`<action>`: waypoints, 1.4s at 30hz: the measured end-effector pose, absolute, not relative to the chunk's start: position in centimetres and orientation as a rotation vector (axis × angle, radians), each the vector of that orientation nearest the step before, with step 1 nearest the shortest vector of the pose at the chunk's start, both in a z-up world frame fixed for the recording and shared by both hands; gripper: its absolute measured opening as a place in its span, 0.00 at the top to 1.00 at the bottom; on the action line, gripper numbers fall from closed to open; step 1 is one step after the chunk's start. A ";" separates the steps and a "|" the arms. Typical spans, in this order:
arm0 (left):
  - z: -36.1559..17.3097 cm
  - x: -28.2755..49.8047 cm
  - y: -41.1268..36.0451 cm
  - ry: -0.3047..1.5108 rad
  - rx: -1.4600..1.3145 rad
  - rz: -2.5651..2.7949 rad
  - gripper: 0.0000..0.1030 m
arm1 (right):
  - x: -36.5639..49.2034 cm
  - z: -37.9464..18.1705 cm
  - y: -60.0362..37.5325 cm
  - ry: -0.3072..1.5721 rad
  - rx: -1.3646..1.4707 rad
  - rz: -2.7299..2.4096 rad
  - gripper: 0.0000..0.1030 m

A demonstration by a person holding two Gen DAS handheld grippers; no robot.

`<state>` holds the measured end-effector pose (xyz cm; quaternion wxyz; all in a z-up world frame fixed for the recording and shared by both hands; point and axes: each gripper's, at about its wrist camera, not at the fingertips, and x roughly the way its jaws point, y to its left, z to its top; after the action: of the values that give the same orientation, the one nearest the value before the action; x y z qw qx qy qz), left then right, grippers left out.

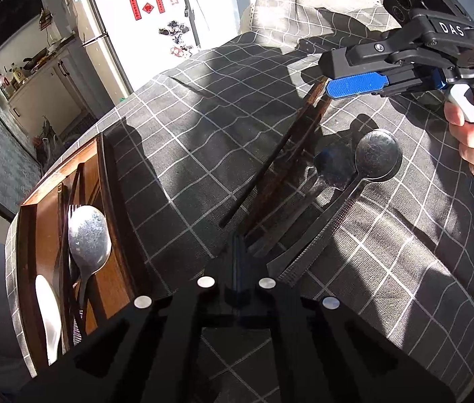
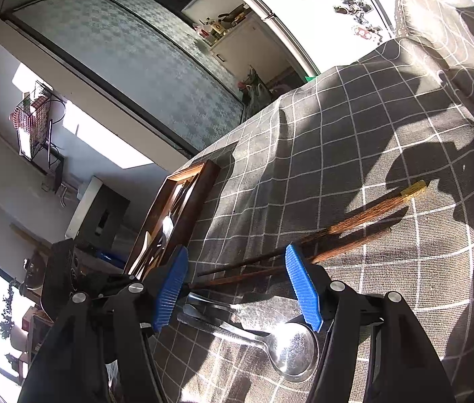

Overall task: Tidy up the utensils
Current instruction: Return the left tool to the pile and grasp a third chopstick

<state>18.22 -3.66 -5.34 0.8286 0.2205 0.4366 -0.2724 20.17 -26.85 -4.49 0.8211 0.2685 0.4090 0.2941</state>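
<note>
Two chopsticks [image 1: 284, 161] lie on checked tabletop [image 1: 176, 154], long axis running from left gripper [image 1: 238, 252] toward right gripper [image 2: 237, 288]. Left gripper pinched shut at near tips; grip unclear. Right gripper wide, empty. Tray [image 1: 116, 235] left; spoon [image 1: 368, 164] beside chopsticks.

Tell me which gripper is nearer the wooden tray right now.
Left. The left gripper sits just beside the wooden tray; the right gripper is off across the checked cloth, on the far side of the chopsticks.

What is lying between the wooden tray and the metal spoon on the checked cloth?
In the left wrist view, two wooden chopsticks lie on the cloth between the tray and spoon.
</note>
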 end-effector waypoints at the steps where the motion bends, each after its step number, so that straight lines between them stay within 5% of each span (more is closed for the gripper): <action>1: -5.5 18.1 -3.7 0.939 0.480 -0.605 0.99 | 20.2 -4.5 -26.8 0.872 0.572 0.626 0.40; 4: -5.9 17.9 -3.9 0.932 0.526 -0.596 0.86 | 20.1 -4.7 -26.7 0.874 0.572 0.628 0.40; 9: -6.1 18.8 -3.7 0.939 0.473 -0.589 0.81 | 20.1 -4.8 -26.4 0.882 0.549 0.624 0.40; 12: -5.8 19.5 -3.2 0.929 0.434 -0.576 0.67 | 20.2 -4.9 -26.4 0.884 0.551 0.626 0.40; 15: -5.2 20.1 -2.7 0.914 0.393 -0.574 0.67 | 20.2 -4.9 -26.4 0.879 0.548 0.626 0.40; 22: -5.8 22.4 -2.4 0.959 0.335 -0.532 0.47 | 20.3 -5.0 -26.4 0.878 0.557 0.630 0.39; 26: -6.5 22.6 -2.4 0.984 0.301 -0.555 0.47 | 20.5 -4.7 -27.0 0.886 0.533 0.593 0.39; 31: -6.4 20.9 -3.2 0.964 0.345 -0.586 0.85 | 21.0 -6.1 -27.7 0.943 0.543 0.519 0.38; 42: -5.1 18.3 -4.5 0.940 0.362 -0.639 0.94 | 22.3 -7.0 -26.6 0.982 0.683 0.541 0.38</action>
<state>18.28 -4.53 -5.11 0.8274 0.1707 0.4424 -0.3008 22.32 -26.59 -7.02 0.7923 0.3174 0.4564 0.2516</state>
